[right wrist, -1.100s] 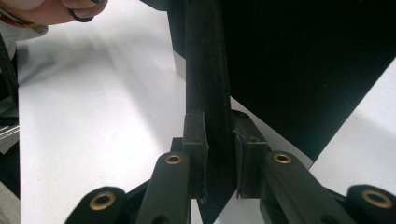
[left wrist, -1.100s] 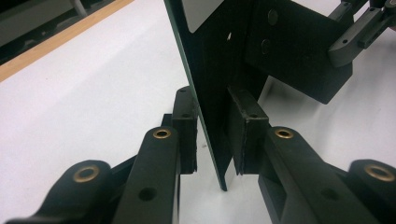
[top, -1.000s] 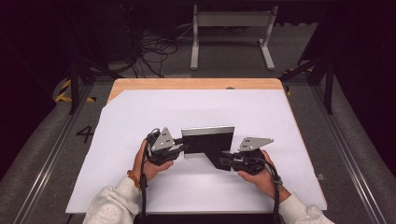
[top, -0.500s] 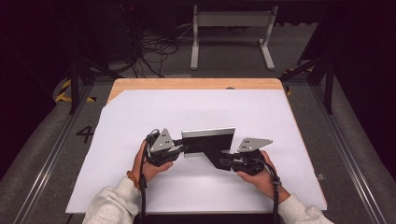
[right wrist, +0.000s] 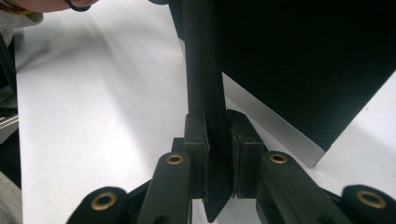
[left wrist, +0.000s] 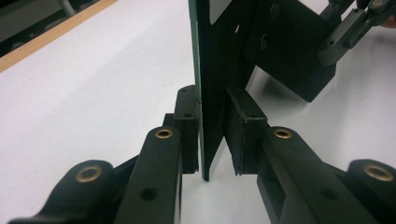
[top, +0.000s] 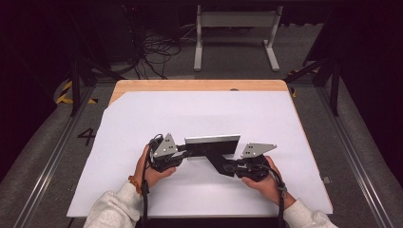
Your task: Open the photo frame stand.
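Note:
A flat rectangular panel [top: 212, 140] with a grey top edge and a black back stands on edge over the white sheet. A black bracket [top: 221, 161] slants down from it toward the right. My left gripper [top: 187, 153] is at the panel's left end, and in the left gripper view [left wrist: 212, 135] its pads clamp the green-edged panel [left wrist: 210, 70]. My right gripper [top: 228, 167] holds the bracket's lower end. In the right gripper view [right wrist: 218, 135] the jaws have just been closing on the black bracket [right wrist: 201, 56], and the pads press on both its faces.
A white sheet [top: 190, 114] covers most of the wooden table [top: 199, 85]. Beyond the table's far edge are a white metal frame [top: 235, 21] and loose cables [top: 157, 52] on the floor. Dark rails [top: 52, 156] run along both sides.

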